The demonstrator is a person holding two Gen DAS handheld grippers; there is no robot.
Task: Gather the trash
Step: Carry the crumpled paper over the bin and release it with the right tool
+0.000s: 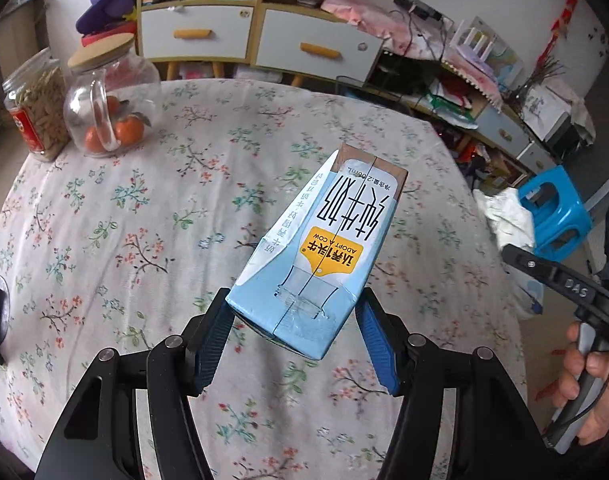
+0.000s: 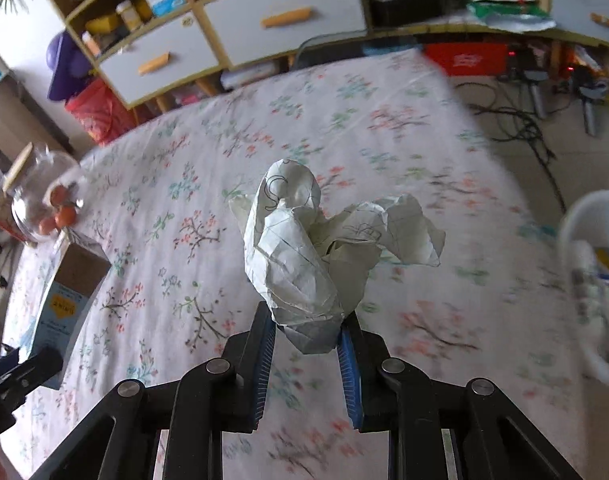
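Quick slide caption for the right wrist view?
Right gripper shut on crumpled paper above the floral tablecloth.

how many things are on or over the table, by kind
cartons: 1 (carton, in the left gripper)
crumpled paper: 1 (paper, in the right gripper)
jars: 2 (orange jar, snack jar)
total: 4

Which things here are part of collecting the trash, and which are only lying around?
Part of the job:
- milk carton, held in the left tongs
- crumpled paper, held in the right tongs

Only lying around:
- glass jar of oranges
- jar of snacks
- floral tablecloth
- blue stool
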